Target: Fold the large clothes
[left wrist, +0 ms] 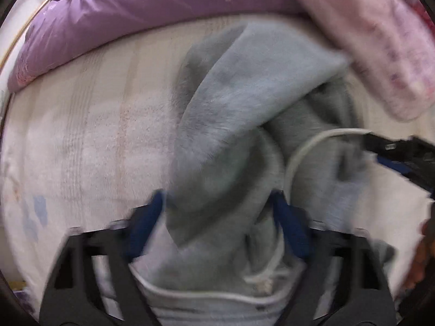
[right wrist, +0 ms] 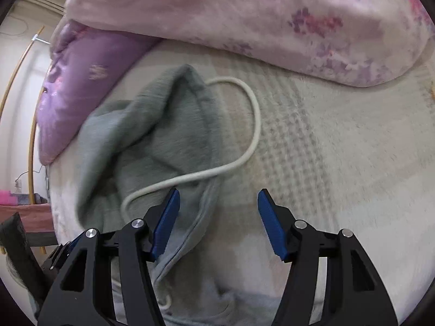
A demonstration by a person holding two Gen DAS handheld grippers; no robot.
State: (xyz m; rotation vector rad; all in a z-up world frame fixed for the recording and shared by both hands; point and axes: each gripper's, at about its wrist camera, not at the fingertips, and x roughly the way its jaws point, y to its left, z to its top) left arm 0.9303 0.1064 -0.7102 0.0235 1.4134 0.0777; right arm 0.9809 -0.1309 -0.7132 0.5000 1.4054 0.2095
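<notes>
A grey-green fleece hoodie [left wrist: 239, 103] lies crumpled on a pale bedspread [left wrist: 89, 135], its white drawstring [left wrist: 296, 154] looping beside it. My left gripper [left wrist: 217, 217] points down into the heap. A thick bunch of the fleece fills the gap between its blue pads [left wrist: 146, 225] and touches both; the picture is blurred. My right gripper [right wrist: 218, 203] stands open over the hoodie's [right wrist: 152, 141] edge. The hem runs past its left finger [right wrist: 165, 222], and bare bedspread [right wrist: 339, 163] shows between the jaws. The drawstring [right wrist: 255, 119] curls ahead of it. The right gripper [left wrist: 394, 154] also shows in the left wrist view.
A purple quilt [left wrist: 130, 13] and a pink floral duvet [right wrist: 272, 27] are piled along the far side of the bed. A hand [left wrist: 424, 258] shows at the right edge. A curved wooden rail [right wrist: 30, 125] and a low table [right wrist: 24, 214] stand beyond the bed's left side.
</notes>
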